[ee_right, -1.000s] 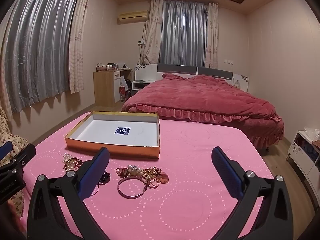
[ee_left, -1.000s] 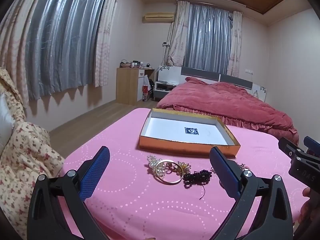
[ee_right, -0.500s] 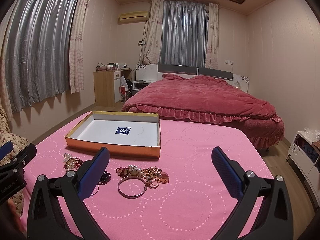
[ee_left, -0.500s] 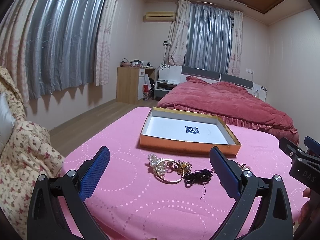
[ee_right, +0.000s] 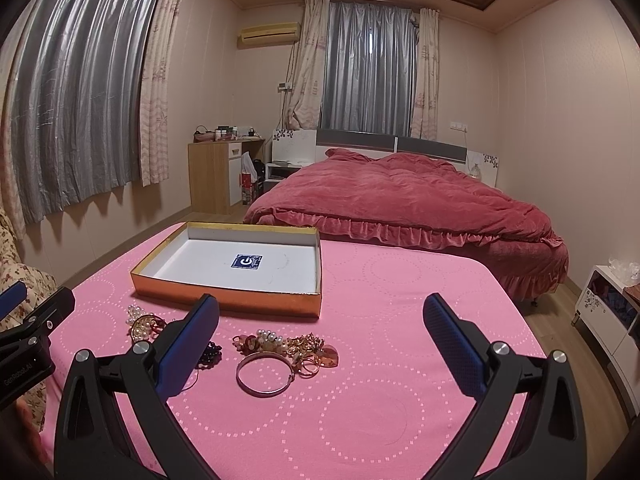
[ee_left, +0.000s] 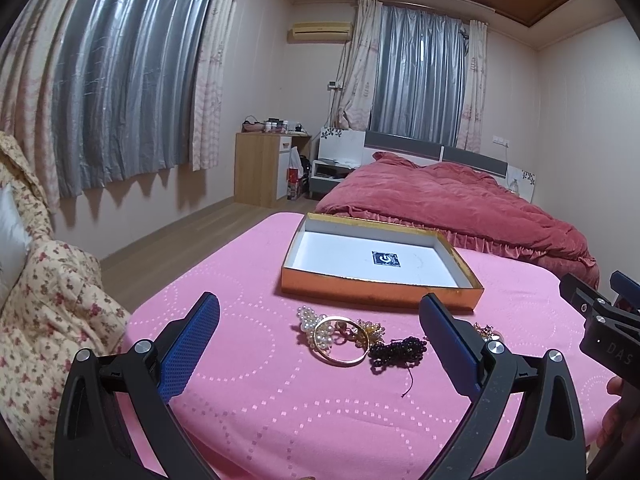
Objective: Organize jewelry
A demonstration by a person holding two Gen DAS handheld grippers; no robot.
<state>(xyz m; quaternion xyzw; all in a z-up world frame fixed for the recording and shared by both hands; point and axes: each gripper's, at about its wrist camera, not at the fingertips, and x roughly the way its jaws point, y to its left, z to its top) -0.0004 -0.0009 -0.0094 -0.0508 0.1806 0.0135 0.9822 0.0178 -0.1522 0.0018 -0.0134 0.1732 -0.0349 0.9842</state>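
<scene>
Left tongs [ee_left: 320,336] and right tongs [ee_right: 322,332] both stand wide apart and hold nothing, above the jewelry lying loose on the table [ee_right: 400,420] just in front of the box [ee_right: 224,300]. The gold bangle [ee_left: 340,340], pearl cluster [ee_left: 308,320], black beads [ee_left: 396,350] and silver bangle [ee_right: 265,374] overlap. Likely risk: hard, thin, round pieces slip, or snag and drag neighbours across the soft pink cloth.

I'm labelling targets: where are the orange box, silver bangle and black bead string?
orange box [ee_right: 224,300], right wrist view, front wall.
silver bangle [ee_right: 245,385], right wrist view, near-left rim.
black bead string [ee_left: 400,349], left wrist view, bead cluster.
</scene>
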